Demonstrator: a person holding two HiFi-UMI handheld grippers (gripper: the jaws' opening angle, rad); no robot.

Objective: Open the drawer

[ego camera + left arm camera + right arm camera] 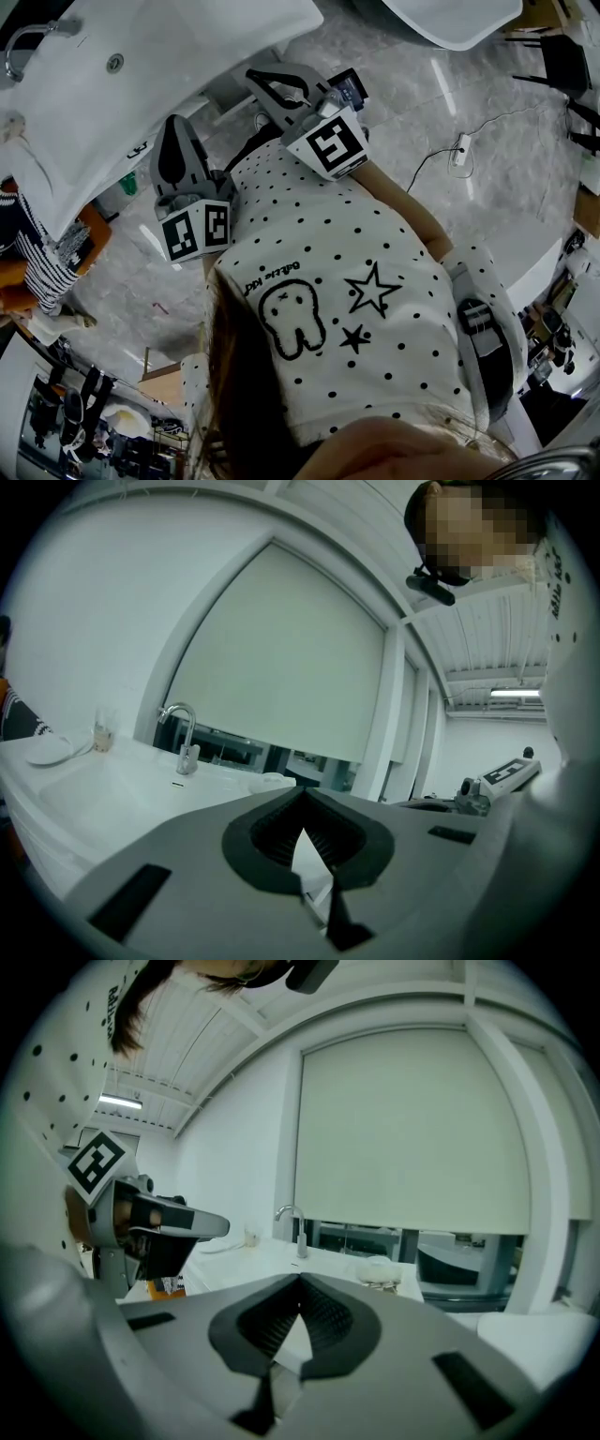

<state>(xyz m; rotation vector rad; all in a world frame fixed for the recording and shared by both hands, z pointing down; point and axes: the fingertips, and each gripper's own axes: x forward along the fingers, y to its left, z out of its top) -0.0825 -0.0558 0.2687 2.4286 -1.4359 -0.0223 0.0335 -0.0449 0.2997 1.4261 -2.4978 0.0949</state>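
nearby, white sink (187,56) with drain (114,63); left gripper (174,124), right gripper (255,75) closed.

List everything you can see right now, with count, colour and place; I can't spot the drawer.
sink counter: one, white, upper left in head view
faucet: one, chrome, at the counter's back
dish: one, white, on the counter left of the faucet
window blind: one, pale, behind the faucet
floor: one, grey marble, under the person
power strip: one, white, on the floor at right
bystander: one, striped top, head view's left edge
drawer: none in view
shirt: one, white with black dots, on the person holding the tongs
left tongs: one, grey, shut and empty, facing the counter
right tongs: one, grey, shut and empty, beside the left tongs
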